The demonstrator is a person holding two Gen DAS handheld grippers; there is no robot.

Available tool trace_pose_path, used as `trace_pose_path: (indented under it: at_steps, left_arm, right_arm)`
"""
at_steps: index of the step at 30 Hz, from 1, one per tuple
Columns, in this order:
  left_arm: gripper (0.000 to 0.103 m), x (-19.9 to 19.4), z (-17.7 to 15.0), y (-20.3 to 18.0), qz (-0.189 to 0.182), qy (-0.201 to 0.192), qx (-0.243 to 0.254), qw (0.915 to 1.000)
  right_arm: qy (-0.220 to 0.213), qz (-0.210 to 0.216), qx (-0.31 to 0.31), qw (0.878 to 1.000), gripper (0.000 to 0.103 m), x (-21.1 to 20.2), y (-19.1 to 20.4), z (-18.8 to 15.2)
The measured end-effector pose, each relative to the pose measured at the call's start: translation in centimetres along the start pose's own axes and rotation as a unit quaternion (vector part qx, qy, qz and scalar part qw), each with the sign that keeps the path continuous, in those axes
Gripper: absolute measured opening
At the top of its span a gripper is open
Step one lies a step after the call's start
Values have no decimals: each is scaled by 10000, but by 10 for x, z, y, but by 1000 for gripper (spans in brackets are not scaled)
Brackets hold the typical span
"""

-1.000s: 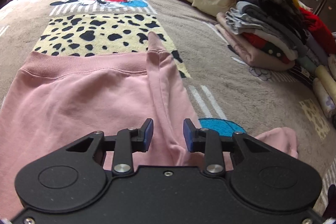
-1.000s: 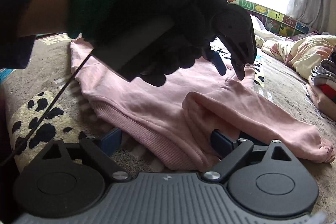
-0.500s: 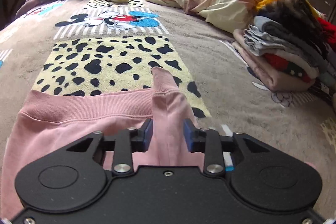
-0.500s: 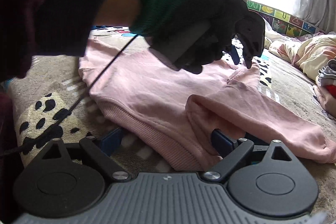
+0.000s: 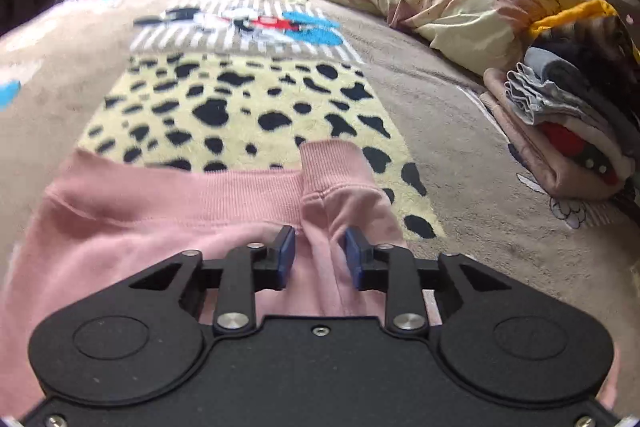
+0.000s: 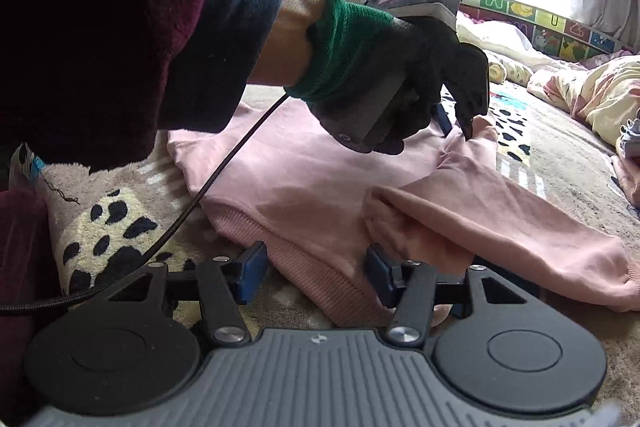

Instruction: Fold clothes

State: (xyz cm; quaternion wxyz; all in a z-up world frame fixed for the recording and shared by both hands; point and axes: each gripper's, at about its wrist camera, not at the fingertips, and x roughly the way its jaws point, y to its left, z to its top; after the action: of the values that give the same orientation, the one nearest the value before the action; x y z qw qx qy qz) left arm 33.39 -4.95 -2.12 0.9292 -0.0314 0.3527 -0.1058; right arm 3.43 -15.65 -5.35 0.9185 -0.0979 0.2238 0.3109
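While no brand or readable label shows on the clothing, the blanket [image 5: 460,99] on the bed carries a cartoon mouse print [image 5: 256,23] and a black-spotted yellow panel [image 5: 240,107], and the strip of picture squares [image 6: 560,31] under the window bears symbols too small to read. A pink sweatshirt [image 5: 132,227] lies flat on the blanket. In the left wrist view its ribbed hem [image 5: 180,187] runs across the picture, and a sleeve [image 5: 340,187] folded over the body points away from the camera, its ribbed cuff reaching just past the hem onto the spotted panel.

The left gripper [image 5: 320,255] is closing; the sleeve passes between its blue pads [image 5: 286,255], and a gap shows on either side of the cloth, so it is not yet clamped. From the right wrist view a gloved hand [image 6: 400,79] holds that gripper down at the sleeve.

The right gripper [image 6: 316,271] is also closing, its pads [image 6: 252,267] standing well apart, with the sweatshirt's ribbed edge and the bend of the other sleeve [image 6: 500,227] between them, not pressed. That sleeve runs off to the right.

A stack of folded clothes [image 5: 568,131] sits near the bed's right edge, well apart from the sweatshirt.
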Motion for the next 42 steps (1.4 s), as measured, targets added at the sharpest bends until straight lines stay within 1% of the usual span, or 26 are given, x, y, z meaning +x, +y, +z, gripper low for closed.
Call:
trace_pose_path:
  at_steps: [2,4,6,9,10,11,12,13,15,16,17,18,19,20,23,24,25,27,30,32,33,34,35,37,38,42]
  left_arm:
    - [27,-11,4,-9,-21,-379,249,9990]
    - [27,-16,8,-17,-218,-653,542,9962]
    - [27,-10,14,-24,-451,-701,745,9937]
    - [27,17,20,-28,-270,-397,877,9950]
    - [27,36,18,-26,-44,86,948,9955]
    - [28,50,14,-22,-40,413,987,9943]
    - [30,48,15,-20,-163,317,1076,9936]
    - [30,46,21,-20,-157,412,1059,9934]
    - [32,22,30,-21,-311,141,926,9951]
    - [34,9,31,-26,-483,41,1057,9932]
    - [41,1,28,-33,-781,127,1241,9891]
    - [48,-7,26,-41,-1078,213,1424,9837]
    - [50,-15,23,-48,-1374,302,1608,9769]
    - [54,-17,18,-60,-1671,458,1860,9672]
    - [56,-20,3,-94,-2442,953,2491,9323]
    - [56,-15,-4,-107,-2681,1221,2647,9182]
    - [56,-10,-12,-118,-2848,1402,2807,9058]
    - [56,0,-22,-135,-3043,1714,3001,8877]
    - [56,14,-30,-150,-3356,2036,2975,8703]
    - [55,18,-33,-157,-3438,2091,2954,8665]
    - [49,19,-34,-160,-3479,2109,2949,8646]
    - [37,18,-34,-161,-3549,2099,2938,8624]
    - [21,18,-34,-163,-3617,2084,2926,8603]
    - [14,7,-28,-154,-3649,1851,2852,8667]
    - [12,1,-23,-147,-3662,1699,2737,8730]
    - [12,-25,-3,-102,-3684,845,1857,9070]
  right_arm:
    - [-139,-164,82,9997,54,-4,-3,2]
    - [-153,-293,183,9993,55,-2,-9,2]
    - [-77,-392,261,9989,55,2,-14,0]
    - [16,-387,351,9986,58,7,-17,-3]
    - [43,-358,367,9987,60,9,-18,-3]
    - [78,-327,361,9988,64,11,-18,-3]
    - [104,-311,337,9989,66,12,-17,-4]
    - [109,-306,320,9990,66,13,-17,-5]
    - [105,-297,308,9990,67,14,-18,-6]
    - [101,-296,310,9990,67,14,-18,-5]
    - [97,-296,312,9990,67,14,-18,-5]
    - [95,-303,303,9990,67,15,-18,-5]
    - [92,-314,288,9991,67,15,-18,-5]
    - [90,-324,273,9991,68,15,-17,-5]
    - [81,-355,213,9991,69,16,-16,-6]
    - [79,-360,196,9991,70,16,-16,-6]
    - [78,-363,177,9992,71,17,-16,-6]
    - [76,-370,141,9992,72,17,-15,-7]
    - [69,-356,129,9993,73,17,-15,-7]
    - [67,-341,147,9993,74,17,-16,-7]
    - [62,-333,159,9993,74,16,-16,-7]
    - [51,-325,179,9993,74,16,-17,-7]
    - [45,-316,210,9993,74,16,-17,-7]
    - [42,-315,266,9991,74,16,-19,-7]
    - [38,-323,287,9991,74,16,-19,-6]
    - [24,-363,301,9989,75,17,-19,-6]
